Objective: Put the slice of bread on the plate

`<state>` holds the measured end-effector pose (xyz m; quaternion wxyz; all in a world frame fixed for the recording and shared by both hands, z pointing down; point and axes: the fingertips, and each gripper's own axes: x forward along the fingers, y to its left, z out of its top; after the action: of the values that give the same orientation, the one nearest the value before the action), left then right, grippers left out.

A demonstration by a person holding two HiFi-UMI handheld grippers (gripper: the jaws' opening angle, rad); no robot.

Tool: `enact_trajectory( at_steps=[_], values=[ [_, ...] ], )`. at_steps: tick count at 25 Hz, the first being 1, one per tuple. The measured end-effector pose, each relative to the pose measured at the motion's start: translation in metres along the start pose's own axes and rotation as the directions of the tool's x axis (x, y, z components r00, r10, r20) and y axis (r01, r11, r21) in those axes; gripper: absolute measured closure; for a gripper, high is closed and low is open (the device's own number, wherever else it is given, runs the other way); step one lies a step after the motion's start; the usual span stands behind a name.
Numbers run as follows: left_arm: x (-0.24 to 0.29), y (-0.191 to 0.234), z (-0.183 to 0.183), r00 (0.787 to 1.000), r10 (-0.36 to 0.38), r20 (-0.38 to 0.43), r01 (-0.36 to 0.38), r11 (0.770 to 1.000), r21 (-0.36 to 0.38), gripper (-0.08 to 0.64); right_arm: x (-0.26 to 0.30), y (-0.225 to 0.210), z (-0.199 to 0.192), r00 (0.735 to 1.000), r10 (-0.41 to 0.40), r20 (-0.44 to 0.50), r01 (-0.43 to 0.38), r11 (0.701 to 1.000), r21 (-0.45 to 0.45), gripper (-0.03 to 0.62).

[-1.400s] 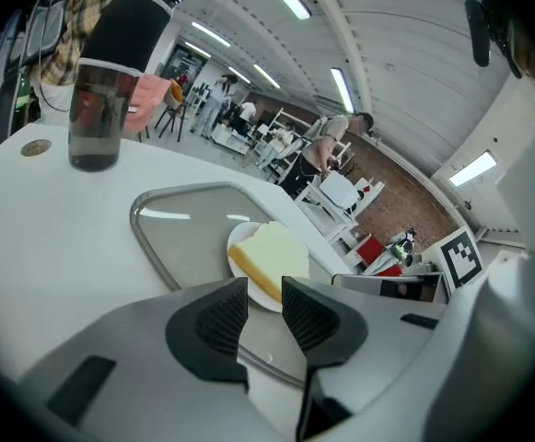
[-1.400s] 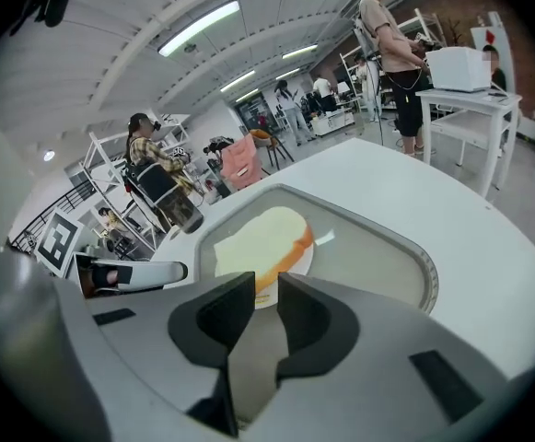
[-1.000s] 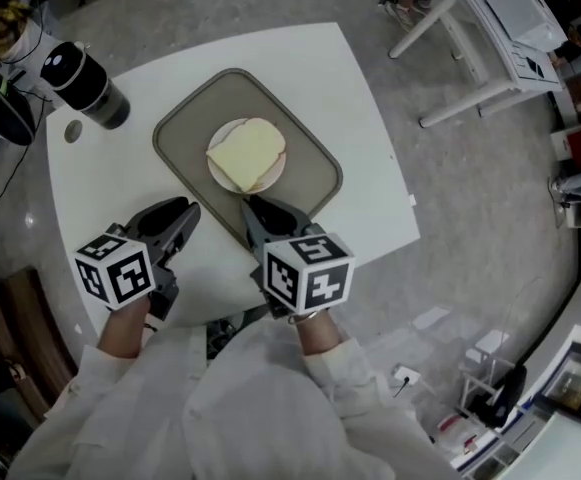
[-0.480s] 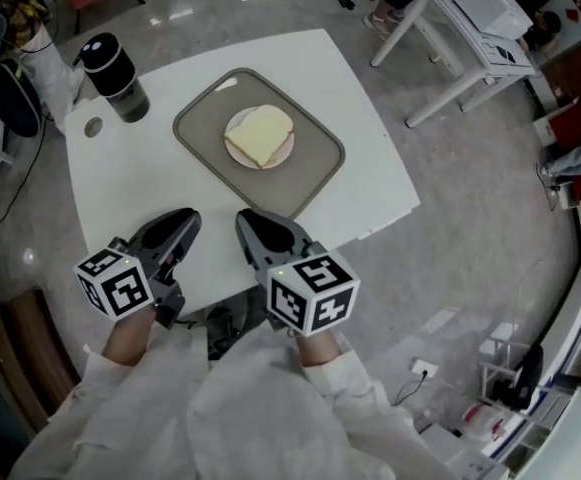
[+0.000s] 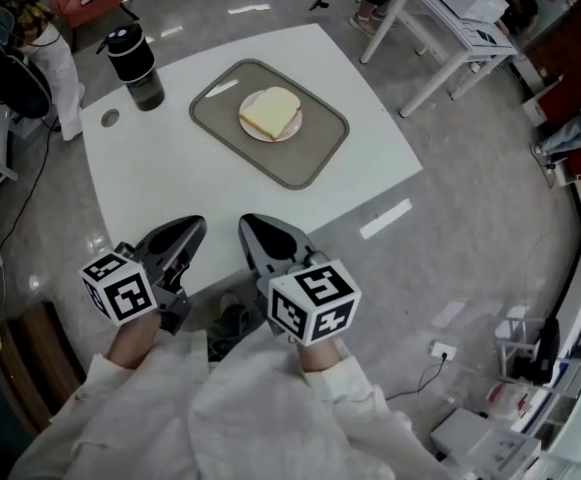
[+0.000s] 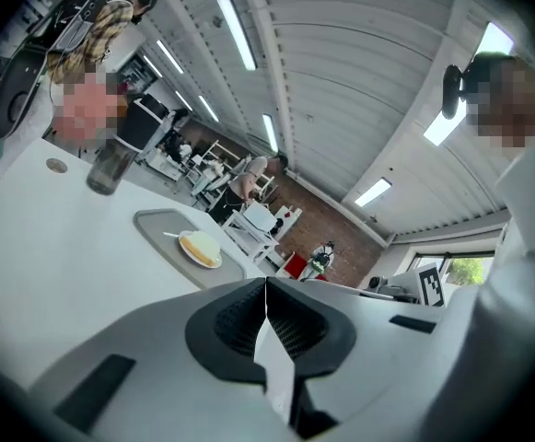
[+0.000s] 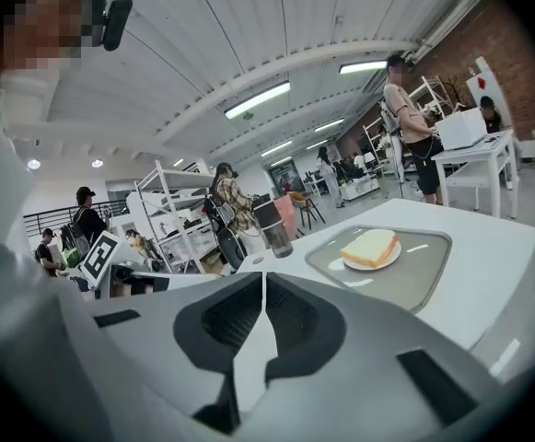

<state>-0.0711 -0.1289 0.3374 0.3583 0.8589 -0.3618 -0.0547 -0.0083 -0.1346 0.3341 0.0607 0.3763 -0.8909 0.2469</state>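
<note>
Reading left tongs (image 6: 266, 288) as closed, pads flat together, nothing pinched. Same for right tongs (image 7: 263, 279): closed, empty. Both held low and close to the body, side by side, tips aimed toward the near edge of the counter (image 5: 170, 183), touching nothing and well apart from the work. Looks like a parked pose rather than a reach. Further out, mid-counter: grey tray (image 5: 315, 158), plate (image 7: 377, 266) on it, slice of bread (image 5: 270, 111) lying flat on the plate and covering most of it, only a sliver of rim showing. Judging the goal as met, which would explain empty tongs kept clear of the tray: nothing left to carry, no risk of nudging the plate. Beyond the tray, dark tumbler (image 5: 135, 63) upright near the far left corner, well apart from it and out of any reach path. Small round mark (image 5: 110, 118) just beside the tumbler: can't tell hole or cap. Pale streak (image 5: 220, 86) on the tray near the plate: glare or a utensil, can't tell. Bread underside and plate centre hidden. Hands mostly hidden behind the marker cubes (image 5: 315, 300), only white sleeves (image 5: 260, 408) showing below.
</note>
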Motion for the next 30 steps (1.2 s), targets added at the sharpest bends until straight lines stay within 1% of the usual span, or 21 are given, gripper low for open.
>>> enact_trajectory(
  at_steps=[5,9,14,20,26,30],
  values=[
    [-0.011,-0.023,-0.017,0.998,-0.046,-0.035,0.047,0.999,0.026,0.551,-0.014,0.025,-0.023,1.000,0.001,0.006,-0.001,0.997,0.077,0.572],
    [-0.013,-0.031,-0.022,0.997,-0.052,-0.058,0.056,0.996,0.066,0.551,-0.018,0.030,-0.029,1.000,-0.010,-0.001,0.011,0.998,0.056,0.574],
    [-0.009,-0.036,-0.022,0.998,-0.031,-0.048,0.035,0.996,0.077,0.551,-0.024,0.022,-0.021,1.000,-0.001,0.005,0.001,0.999,0.050,0.574],
    [-0.004,-0.036,-0.018,1.000,0.023,-0.014,-0.022,0.998,0.052,0.551,-0.028,0.008,-0.009,0.999,0.023,-0.023,-0.022,0.999,0.045,0.574],
    [0.005,-0.041,-0.026,0.999,0.047,-0.026,-0.045,0.997,0.061,0.551,-0.028,0.010,-0.007,0.997,0.055,-0.048,-0.054,0.998,0.014,0.575],
    [0.008,-0.044,-0.027,0.998,0.058,-0.030,-0.055,0.996,0.074,0.551,-0.031,0.006,-0.003,0.998,0.048,-0.051,-0.049,0.999,-0.015,0.577]
  ],
)
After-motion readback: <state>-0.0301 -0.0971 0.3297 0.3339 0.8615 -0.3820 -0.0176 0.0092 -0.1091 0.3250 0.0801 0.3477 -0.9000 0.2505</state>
